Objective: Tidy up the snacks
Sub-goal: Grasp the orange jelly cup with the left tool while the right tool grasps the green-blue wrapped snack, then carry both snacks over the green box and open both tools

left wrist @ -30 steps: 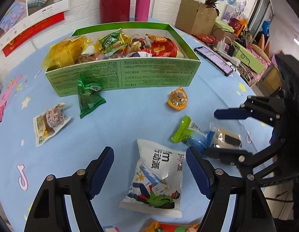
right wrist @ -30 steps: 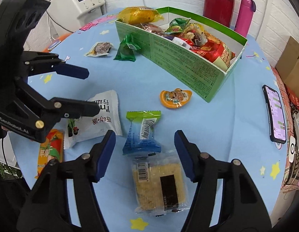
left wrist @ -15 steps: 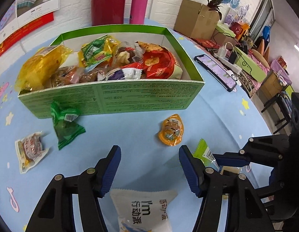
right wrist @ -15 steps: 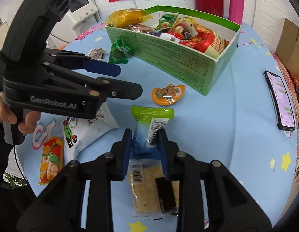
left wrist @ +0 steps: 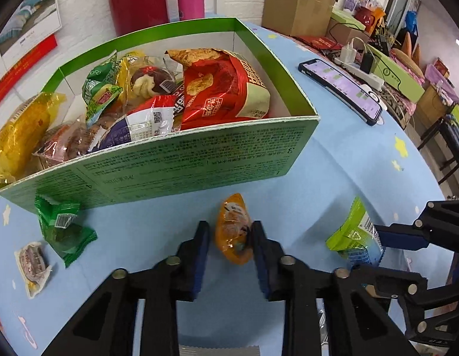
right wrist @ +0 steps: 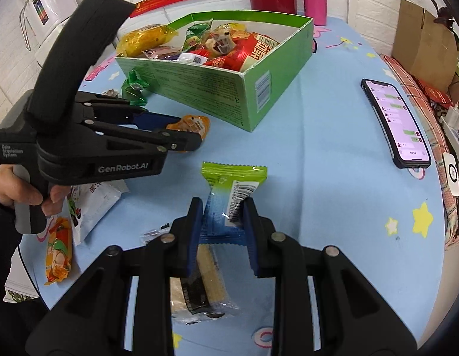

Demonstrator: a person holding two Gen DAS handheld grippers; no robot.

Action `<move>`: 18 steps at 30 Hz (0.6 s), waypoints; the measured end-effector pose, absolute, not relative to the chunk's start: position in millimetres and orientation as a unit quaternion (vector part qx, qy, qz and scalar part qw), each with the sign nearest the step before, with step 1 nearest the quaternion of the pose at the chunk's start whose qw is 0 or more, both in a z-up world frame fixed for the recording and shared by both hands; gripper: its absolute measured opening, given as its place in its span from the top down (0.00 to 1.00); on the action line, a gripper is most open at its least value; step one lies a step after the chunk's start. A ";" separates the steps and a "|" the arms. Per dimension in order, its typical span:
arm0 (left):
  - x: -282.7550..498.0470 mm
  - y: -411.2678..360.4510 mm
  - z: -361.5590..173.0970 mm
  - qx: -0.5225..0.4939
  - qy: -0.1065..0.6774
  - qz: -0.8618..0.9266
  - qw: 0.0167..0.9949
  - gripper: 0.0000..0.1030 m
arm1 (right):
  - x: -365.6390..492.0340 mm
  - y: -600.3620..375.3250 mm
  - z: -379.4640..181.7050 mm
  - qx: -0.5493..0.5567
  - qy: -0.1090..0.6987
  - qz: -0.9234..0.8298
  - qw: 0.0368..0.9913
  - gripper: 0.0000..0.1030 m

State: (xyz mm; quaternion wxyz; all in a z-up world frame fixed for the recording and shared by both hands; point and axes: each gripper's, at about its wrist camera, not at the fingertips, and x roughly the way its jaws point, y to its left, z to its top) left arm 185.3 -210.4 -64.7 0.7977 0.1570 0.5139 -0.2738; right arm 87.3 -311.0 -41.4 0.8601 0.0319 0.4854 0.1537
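Left wrist view: the left gripper (left wrist: 231, 238) is straddling the orange snack pouch (left wrist: 233, 231), its jaws drawn in around the pouch, the right-hand pad touching its side and the other just beside it, so the grasp is looking nearly made but not surely clenched. The pouch is lying on the blue surface (left wrist: 333, 178) with its long axis pointing away from the jaws, toward the near wall of the green box (left wrist: 199, 160), which is standing just beyond and is already crowded with packets. Open room is lying to the right of the box, before the phone (left wrist: 342, 89); a green packet (left wrist: 63, 228) is resting against the wall on the left.

Right wrist view: the right gripper (right wrist: 222, 222) is clenching the green-and-blue wafer packet (right wrist: 234, 184) across its narrow waist, the packet's long axis running straight ahead between the jaws, its green end pointing at the box corner (right wrist: 244, 98). A clear-wrapped bar (right wrist: 197, 284) is lying under the jaws. The left gripper is sitting nearer the box, between this packet and the wall, so the right one will probably need to lift and pass on the free, phone side.
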 end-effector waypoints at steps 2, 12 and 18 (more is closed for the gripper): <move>183.7 -207.4 -64.6 0.148 0.517 -0.272 0.798 0.78 | 89.2 -309.0 -42.1 0.033 0.484 0.154 0.861 0.71; 174.5 -164.1 -27.9 0.114 0.492 -0.262 0.822 0.79 | 85.0 -306.2 -23.3 0.029 0.460 0.157 0.874 0.71; 179.8 -133.2 16.0 0.081 0.455 -0.252 0.850 0.79 | 96.1 -297.6 5.2 0.028 0.425 0.156 0.891 0.71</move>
